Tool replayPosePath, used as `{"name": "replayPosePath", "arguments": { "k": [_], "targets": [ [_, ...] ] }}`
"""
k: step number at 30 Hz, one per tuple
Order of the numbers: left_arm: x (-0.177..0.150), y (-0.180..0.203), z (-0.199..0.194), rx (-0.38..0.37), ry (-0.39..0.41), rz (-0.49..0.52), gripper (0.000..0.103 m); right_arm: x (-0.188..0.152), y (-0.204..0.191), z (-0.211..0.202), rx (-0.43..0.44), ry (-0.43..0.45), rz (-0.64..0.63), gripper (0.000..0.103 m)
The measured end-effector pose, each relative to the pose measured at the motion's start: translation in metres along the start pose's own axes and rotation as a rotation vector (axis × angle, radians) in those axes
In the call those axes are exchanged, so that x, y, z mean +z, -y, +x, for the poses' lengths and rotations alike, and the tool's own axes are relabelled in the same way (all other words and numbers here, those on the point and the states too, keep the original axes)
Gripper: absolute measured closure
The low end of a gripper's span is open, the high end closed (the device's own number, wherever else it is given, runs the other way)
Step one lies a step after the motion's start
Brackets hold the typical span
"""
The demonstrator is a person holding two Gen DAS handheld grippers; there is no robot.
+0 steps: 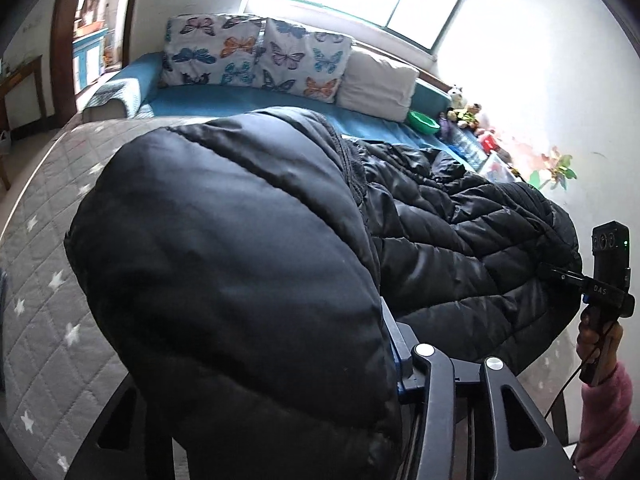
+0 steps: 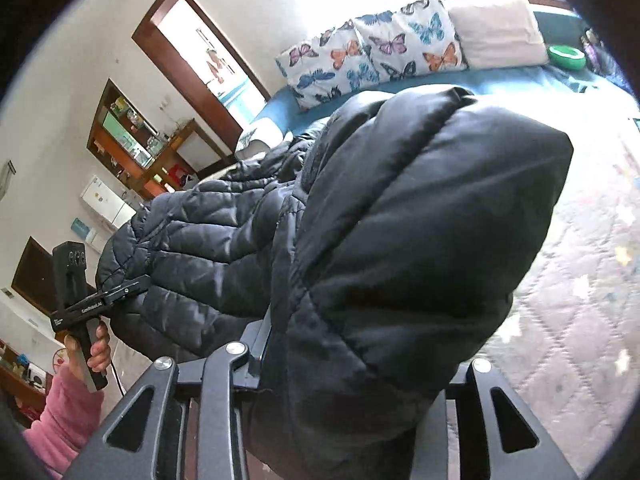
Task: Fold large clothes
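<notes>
A: Where is the black puffer jacket (image 1: 248, 248) right now?

B: Lifted at one edge over the grey star-quilted mattress (image 1: 44, 248), with the rest of it trailing back toward the blue sheet (image 1: 224, 98). Each tool has a bunched fold of it.

A: The left gripper (image 2: 132, 290) is closed on it?

B: Yes. Seen from the right wrist camera, its fingers are pinched together on the jacket's quilted edge. In its own camera the padded fabric bulges over the fingers and hides the tips.

A: And the right gripper (image 1: 554, 270)?

B: Same story: the left wrist camera shows its narrow fingers clamped onto the jacket's far edge, the person's right hand (image 1: 596, 340) wrapped round the handle (pink sleeve at the wrist).

A: What lies behind?

B: Two butterfly-print pillows (image 1: 256, 54) and a plain white pillow (image 1: 378, 82) along the head of the bed, a green bowl (image 1: 422, 122) just beside the white one, and stuffed toys (image 1: 462, 110) near the wall.
</notes>
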State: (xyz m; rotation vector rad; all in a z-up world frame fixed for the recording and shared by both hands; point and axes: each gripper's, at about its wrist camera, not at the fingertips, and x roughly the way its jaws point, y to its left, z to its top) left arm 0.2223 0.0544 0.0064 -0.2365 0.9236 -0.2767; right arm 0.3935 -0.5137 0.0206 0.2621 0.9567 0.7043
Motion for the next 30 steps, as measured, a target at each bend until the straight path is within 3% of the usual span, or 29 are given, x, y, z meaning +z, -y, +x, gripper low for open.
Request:
{"name": "replayPosePath", "arguments": {
  "k": [2,5,16,22,26,28,30],
  "targets": [
    [0.01,0.03,0.005,-0.03,0.007,0.033,0.059,0.001,0.004,-0.014,-0.021,0.022,-0.008,0.063],
    [0.026,0.083,0.015,-0.048,0.015,0.101,0.059,0.003,0.014,-0.038,-0.055,0.057,-0.006,0.064],
    [0.076,0.262,0.104,-0.191,-0.06,0.205,0.06,0.007,0.08,-0.111,-0.228,0.112,0.082,0.064],
    [0.102,0.353,0.147,-0.236,-0.053,0.262,0.06,0.014,0.103,-0.142,-0.318,0.152,0.112,0.064],
    [0.098,0.391,0.184,-0.194,-0.105,0.297,0.054,0.008,0.133,-0.135,-0.326,0.139,0.176,0.063],
    [0.089,0.401,0.205,-0.168,-0.142,0.288,0.046,-0.003,0.151,-0.123,-0.326,0.114,0.216,0.062],
    [0.076,0.4,0.219,-0.13,-0.163,0.285,0.032,-0.015,0.168,-0.111,-0.35,0.074,0.238,0.058]
  ]
}}
